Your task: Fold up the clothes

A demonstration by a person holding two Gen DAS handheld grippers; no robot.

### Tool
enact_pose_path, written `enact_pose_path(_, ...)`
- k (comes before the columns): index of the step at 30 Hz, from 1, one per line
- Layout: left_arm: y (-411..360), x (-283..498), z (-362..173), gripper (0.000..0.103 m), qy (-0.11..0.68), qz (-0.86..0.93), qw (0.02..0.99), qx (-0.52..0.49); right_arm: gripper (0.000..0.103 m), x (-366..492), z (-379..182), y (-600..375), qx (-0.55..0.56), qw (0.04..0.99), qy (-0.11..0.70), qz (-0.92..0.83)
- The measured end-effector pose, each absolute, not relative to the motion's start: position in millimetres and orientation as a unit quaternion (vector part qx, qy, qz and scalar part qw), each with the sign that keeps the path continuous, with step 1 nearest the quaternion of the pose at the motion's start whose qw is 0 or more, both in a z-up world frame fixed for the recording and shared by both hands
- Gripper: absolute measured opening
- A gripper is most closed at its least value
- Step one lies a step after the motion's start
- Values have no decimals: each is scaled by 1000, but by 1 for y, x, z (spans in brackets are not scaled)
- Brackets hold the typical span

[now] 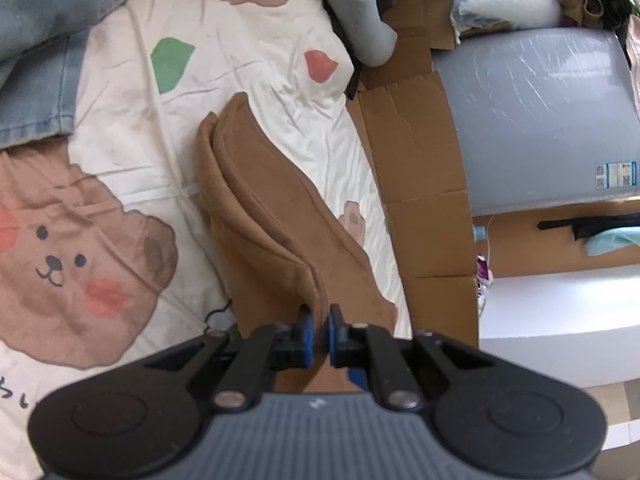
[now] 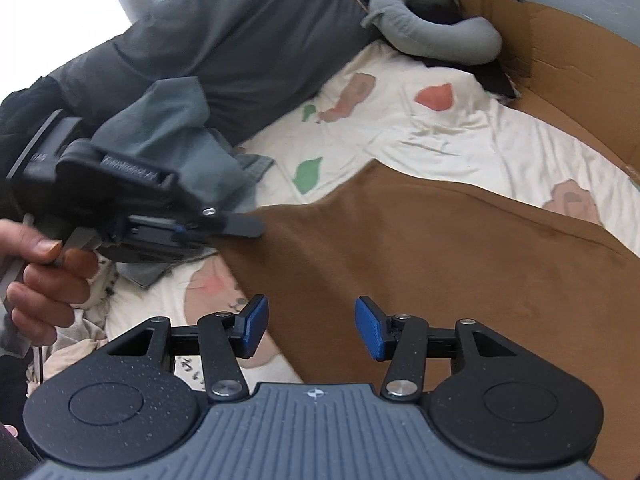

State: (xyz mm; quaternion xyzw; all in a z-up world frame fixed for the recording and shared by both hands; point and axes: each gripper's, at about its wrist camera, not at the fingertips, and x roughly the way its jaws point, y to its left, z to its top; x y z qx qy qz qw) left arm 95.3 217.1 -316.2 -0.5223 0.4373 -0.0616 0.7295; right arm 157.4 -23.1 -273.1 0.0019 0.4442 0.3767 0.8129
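Observation:
A brown garment (image 1: 272, 216) lies folded lengthwise on the bear-print bed sheet (image 1: 120, 160), with its near end lifted. My left gripper (image 1: 320, 326) is shut on that near edge, and the cloth is pinched between the blue pads. The right wrist view shows the same brown garment (image 2: 440, 248) spread wide, with the left gripper (image 2: 244, 226) gripping its left corner, held by a hand (image 2: 44, 272). My right gripper (image 2: 311, 328) hovers open just above the garment's near part. Nothing is between its blue pads (image 2: 370, 326).
Blue jeans (image 1: 36, 60) lie at the sheet's far left. Flattened cardboard (image 1: 424, 160) runs along the bed's right side, next to a grey plastic-wrapped slab (image 1: 540, 120). A grey neck pillow (image 2: 432, 28), dark grey bedding (image 2: 240, 40) and a grey garment (image 2: 180, 140) sit at the back.

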Motion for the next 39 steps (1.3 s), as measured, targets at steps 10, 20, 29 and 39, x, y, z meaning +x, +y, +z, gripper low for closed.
enact_pose_path(10, 217, 102, -317, 7, 447, -73, 713, -536, 55, 141, -278, 23, -43, 846, 392, 358)
enact_pose_path(20, 222, 96, -323, 7, 442, -76, 700, -555, 55, 131, -283, 68, -128, 864, 335, 352)
enact_pose_path(29, 228, 87, -311, 8, 414, -95, 714, -556, 6, 140, -290, 77, -133, 864, 350, 336)
enact_pose_path(39, 274, 93, -320, 70, 401, -31, 742, -536, 3, 147, -287, 60, -92, 866, 361, 334)
